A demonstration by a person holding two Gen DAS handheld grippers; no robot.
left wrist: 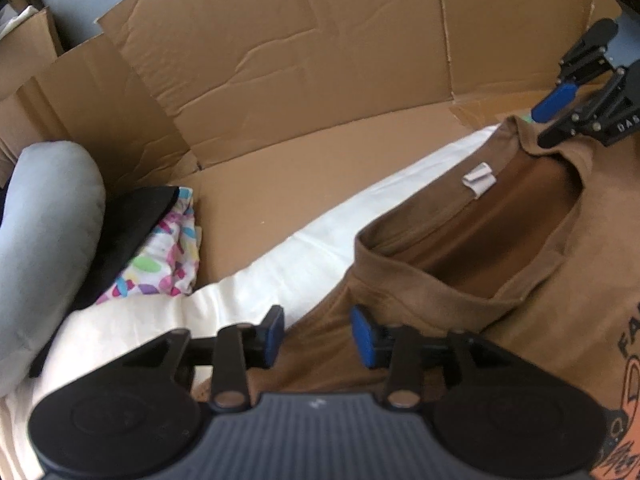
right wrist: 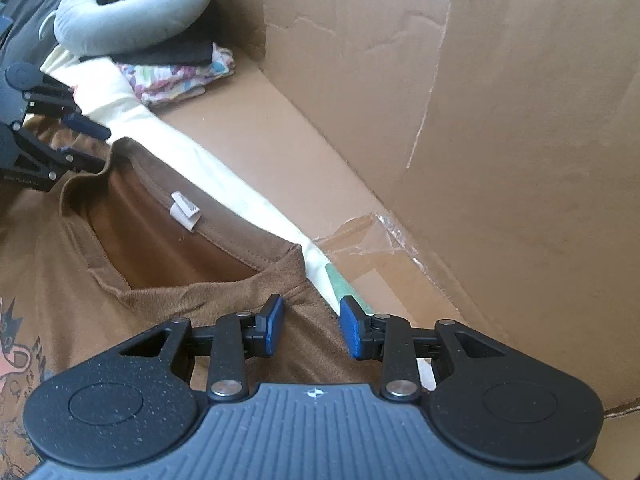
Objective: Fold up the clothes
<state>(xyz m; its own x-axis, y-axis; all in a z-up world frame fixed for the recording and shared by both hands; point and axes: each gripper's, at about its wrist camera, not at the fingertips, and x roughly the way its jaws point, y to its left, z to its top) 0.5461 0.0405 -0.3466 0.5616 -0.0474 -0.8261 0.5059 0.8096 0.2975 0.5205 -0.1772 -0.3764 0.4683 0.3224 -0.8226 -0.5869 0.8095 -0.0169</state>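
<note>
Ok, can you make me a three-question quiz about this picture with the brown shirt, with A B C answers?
1. Where is the folded pile of clothes?
A. Under the grey neck pillow
B. On top of the brown shirt
C. Between the right gripper's fingers

2. What colour is the small tag inside the shirt collar?
A. Red
B. White
C. Green

3. How are the left gripper's fingers?
A. Shut tight on the tag
B. Open, at the shirt's shoulder
C. Holding the pillow

Answers:
1. A, the grey neck pillow rests on the folded pile of clothes, off to the side.
2. B, the tag shows white against the brown shirt.
3. B, the left gripper has a clear gap between its blue pads, and so does the right gripper.
</note>
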